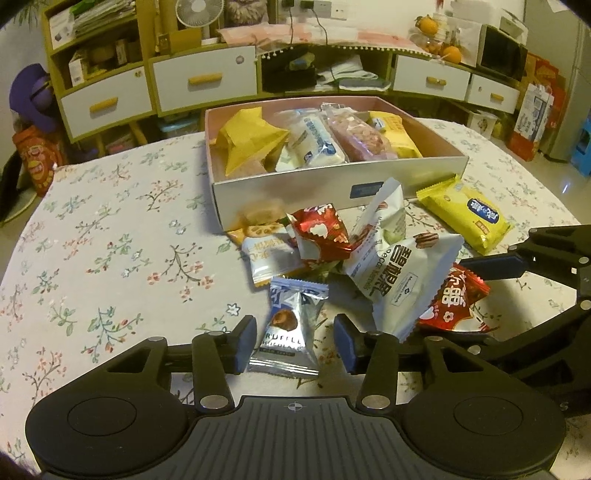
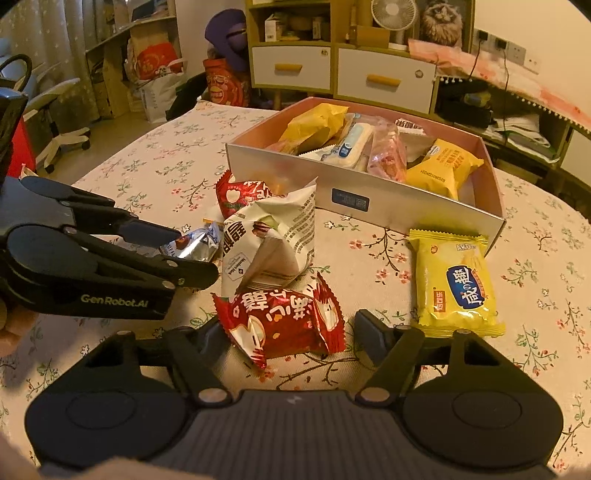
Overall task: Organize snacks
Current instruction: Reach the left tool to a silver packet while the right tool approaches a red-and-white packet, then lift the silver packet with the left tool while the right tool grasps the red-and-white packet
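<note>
Left tool (image 1: 294, 341) straddles silver truffle packet (image 1: 290, 326) (pads apart), untouched.

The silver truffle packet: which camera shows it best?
The left wrist view: the truffle packet sits whole between the left gripper fingers, label readable. In the right wrist view only a crumpled part shows behind that gripper.

Floral table (image 1: 110, 229); snack box (image 1: 295, 192); loose packets (image 1: 402, 266)

A home: drawer cabinets (image 1: 203, 79), fan (image 1: 199, 13), floral tablecloth (image 1: 110, 240).
</note>
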A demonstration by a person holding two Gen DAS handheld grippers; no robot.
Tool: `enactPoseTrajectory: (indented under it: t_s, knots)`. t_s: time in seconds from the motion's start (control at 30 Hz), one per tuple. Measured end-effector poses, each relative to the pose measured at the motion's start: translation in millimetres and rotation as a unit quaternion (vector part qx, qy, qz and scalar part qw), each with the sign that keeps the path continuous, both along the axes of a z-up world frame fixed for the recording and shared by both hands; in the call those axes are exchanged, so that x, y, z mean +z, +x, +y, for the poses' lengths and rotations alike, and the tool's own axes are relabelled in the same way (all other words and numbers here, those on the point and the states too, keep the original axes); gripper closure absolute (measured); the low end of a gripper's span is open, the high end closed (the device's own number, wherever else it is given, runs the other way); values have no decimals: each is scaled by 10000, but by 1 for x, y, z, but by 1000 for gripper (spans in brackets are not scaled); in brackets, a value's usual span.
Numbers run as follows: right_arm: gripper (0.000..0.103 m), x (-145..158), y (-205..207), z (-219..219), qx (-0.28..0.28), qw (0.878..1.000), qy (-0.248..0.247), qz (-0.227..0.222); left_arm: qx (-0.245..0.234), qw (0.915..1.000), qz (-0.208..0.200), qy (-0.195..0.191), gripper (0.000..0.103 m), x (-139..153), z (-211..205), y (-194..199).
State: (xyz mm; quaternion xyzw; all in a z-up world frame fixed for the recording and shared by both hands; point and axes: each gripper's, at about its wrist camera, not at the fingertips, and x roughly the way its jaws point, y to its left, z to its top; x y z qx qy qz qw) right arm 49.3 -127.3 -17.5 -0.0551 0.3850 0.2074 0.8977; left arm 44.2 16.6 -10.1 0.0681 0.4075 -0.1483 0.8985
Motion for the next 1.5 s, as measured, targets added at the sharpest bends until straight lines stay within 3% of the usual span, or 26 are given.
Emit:
enactPoseTrajectory:
  t_s: [0.3,0.47,0.67,1.5]
  knots:
    - [46,2,1,-1,-25,10000,15,7,34,10000,14,12,62,0,-2,0]
    - [49,4,0,-1,-10,10000,-9,-8,59,10000,54,28,78,2,-2,1]
    - [55,10,1,-5,5,10000,76,-16,142,9999,68,-22,82,6,0,1]
    - [61,39,5,-24,-160,9982,498,-282,368,9985,-150,-383,83,31,7,0]
